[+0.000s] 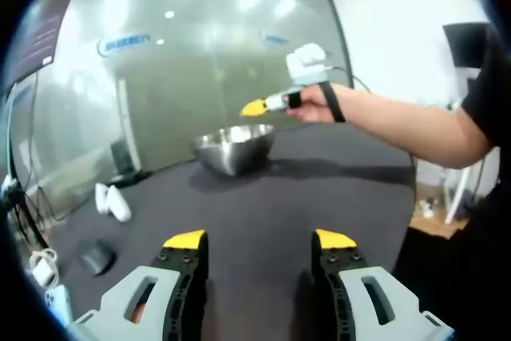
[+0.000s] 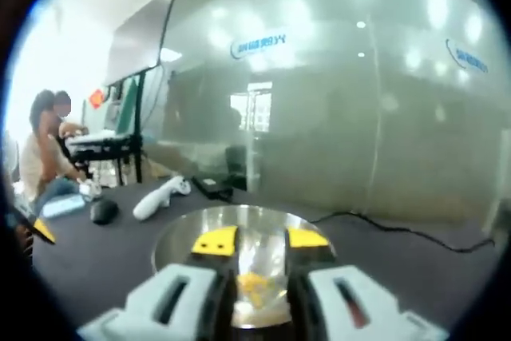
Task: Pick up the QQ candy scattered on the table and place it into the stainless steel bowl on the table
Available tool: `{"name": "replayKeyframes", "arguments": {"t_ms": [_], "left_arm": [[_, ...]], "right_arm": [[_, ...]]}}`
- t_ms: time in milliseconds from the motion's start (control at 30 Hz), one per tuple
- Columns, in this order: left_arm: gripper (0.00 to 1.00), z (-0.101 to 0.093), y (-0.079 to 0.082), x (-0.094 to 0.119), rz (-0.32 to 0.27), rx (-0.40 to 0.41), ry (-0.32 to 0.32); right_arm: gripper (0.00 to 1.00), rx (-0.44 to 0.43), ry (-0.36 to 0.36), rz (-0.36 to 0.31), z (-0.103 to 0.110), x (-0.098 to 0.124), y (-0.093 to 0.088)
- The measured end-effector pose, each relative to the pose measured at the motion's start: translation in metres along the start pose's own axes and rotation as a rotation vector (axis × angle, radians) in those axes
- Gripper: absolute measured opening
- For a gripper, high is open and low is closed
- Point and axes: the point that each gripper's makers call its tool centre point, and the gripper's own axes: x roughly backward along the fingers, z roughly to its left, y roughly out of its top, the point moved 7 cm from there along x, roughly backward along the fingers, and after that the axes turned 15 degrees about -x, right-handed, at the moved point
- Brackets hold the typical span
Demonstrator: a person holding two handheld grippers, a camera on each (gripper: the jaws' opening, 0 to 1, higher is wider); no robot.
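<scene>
The stainless steel bowl (image 1: 234, 148) stands on the dark table (image 1: 263, 213), far from my left gripper (image 1: 260, 239), which is open and holds nothing. A person's hand holds my right gripper (image 1: 255, 107) just above the bowl's right rim. In the right gripper view, my right gripper (image 2: 261, 239) hangs over the bowl (image 2: 172, 245) with its jaws apart. A yellow QQ candy (image 2: 255, 285) shows through the gap and seems to lie at the bowl's bottom.
Two white controllers (image 1: 112, 201) and a black mouse (image 1: 97, 255) lie at the table's left, with cables (image 1: 41, 265) beyond. A white controller (image 2: 160, 196), a mouse (image 2: 104, 211) and a black box (image 2: 211, 188) sit behind the bowl. A person (image 2: 48, 149) sits far left.
</scene>
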Motion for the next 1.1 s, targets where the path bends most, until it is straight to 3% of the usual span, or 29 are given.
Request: {"name": "replayKeyframes", "arguments": {"t_ms": [300, 467, 700, 933, 1100], "left_arm": [[0.53, -0.002, 0.005, -0.007, -0.013, -0.010, -0.012], [0.53, -0.002, 0.005, -0.011, -0.010, -0.012, -0.017], [0.53, -0.001, 0.008, -0.013, -0.014, -0.019, -0.020], [0.53, -0.001, 0.007, -0.013, -0.008, -0.015, -0.016], [0.53, -0.002, 0.008, -0.011, -0.008, -0.018, -0.015]], "right_arm": [[0.19, -0.023, 0.042, -0.036, -0.008, 0.046, 0.005], [0.19, -0.036, 0.072, -0.011, -0.006, 0.078, -0.002], [0.22, -0.029, 0.164, 0.065, -0.002, 0.124, -0.028], [0.23, -0.024, 0.166, 0.130, -0.006, 0.162, -0.055], [0.23, 0.039, 0.138, 0.179, -0.013, 0.188, -0.079]]}}
